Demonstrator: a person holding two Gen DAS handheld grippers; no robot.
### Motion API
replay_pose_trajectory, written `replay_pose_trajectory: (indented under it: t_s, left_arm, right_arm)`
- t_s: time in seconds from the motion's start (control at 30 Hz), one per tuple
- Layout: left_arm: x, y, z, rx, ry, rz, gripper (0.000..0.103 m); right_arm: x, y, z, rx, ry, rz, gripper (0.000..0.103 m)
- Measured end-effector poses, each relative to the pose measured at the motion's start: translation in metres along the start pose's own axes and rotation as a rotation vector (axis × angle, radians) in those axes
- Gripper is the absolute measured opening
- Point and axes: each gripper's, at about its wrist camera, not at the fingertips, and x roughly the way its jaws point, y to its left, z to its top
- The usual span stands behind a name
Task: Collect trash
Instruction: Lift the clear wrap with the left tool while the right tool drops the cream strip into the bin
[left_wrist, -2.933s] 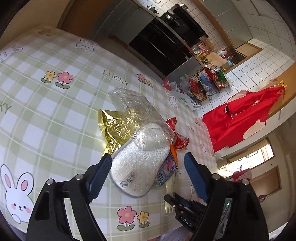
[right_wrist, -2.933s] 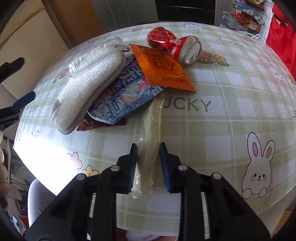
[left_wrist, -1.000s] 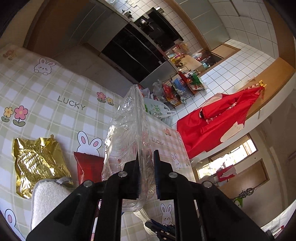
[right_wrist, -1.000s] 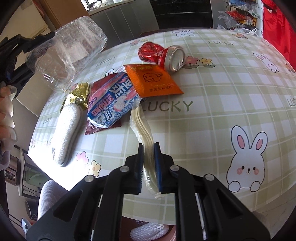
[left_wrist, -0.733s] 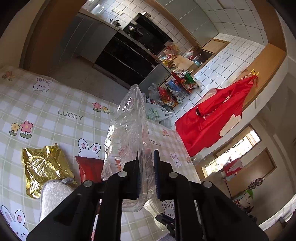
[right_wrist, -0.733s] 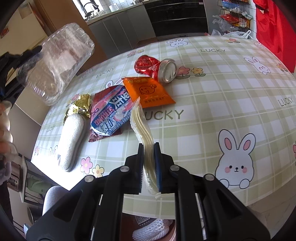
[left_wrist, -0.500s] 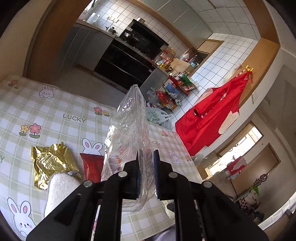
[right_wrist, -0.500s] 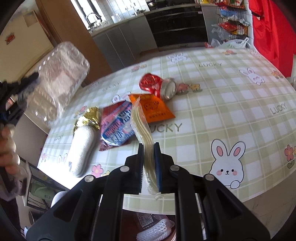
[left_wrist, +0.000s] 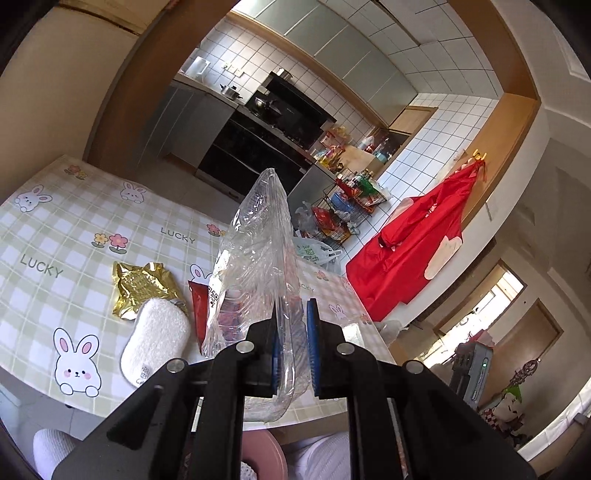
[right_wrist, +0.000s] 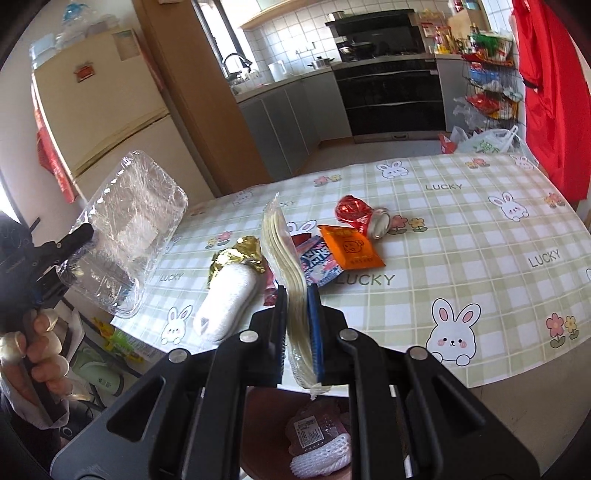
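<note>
My left gripper (left_wrist: 291, 347) is shut on a clear plastic tray (left_wrist: 258, 258) and holds it up above the table's near edge; the tray also shows in the right wrist view (right_wrist: 129, 229). My right gripper (right_wrist: 297, 328) is shut on a clear sleeve of pale plastic cutlery (right_wrist: 284, 251), lifted off the table. On the table lie a gold wrapper (right_wrist: 236, 253), a white sponge-like pad (right_wrist: 229, 299), a blue-red snack bag (right_wrist: 317, 264), an orange packet (right_wrist: 349, 247) and a crushed red can (right_wrist: 360, 216).
A pink bin (right_wrist: 317, 432) with trash inside stands below the table's near edge, under both grippers. The checked tablecloth (right_wrist: 480, 258) extends right. A red apron (left_wrist: 413, 243) and wire rack (left_wrist: 343, 210) stand beyond the table.
Both grippers have risen and pulled back toward the near edge, each carrying its item. The tray and the cutlery sleeve are now well above the table.
</note>
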Motion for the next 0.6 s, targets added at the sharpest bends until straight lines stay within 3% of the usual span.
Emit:
replay_pose_trajectory:
  t_s: [0.3,0.6]
  left_arm:
    - [-0.03,-0.009,-0.009,0.008,-0.034,-0.007,0.012]
    - [-0.033,-0.015,-0.022,0.023,-0.011,-0.022,0.012]
  right_arm:
    - [-0.024,0.026,-0.016,-0.061,0.019,0.009,0.015]
    - [-0.021,0.038,-0.025,-0.084,0.069,0.052,0.015]
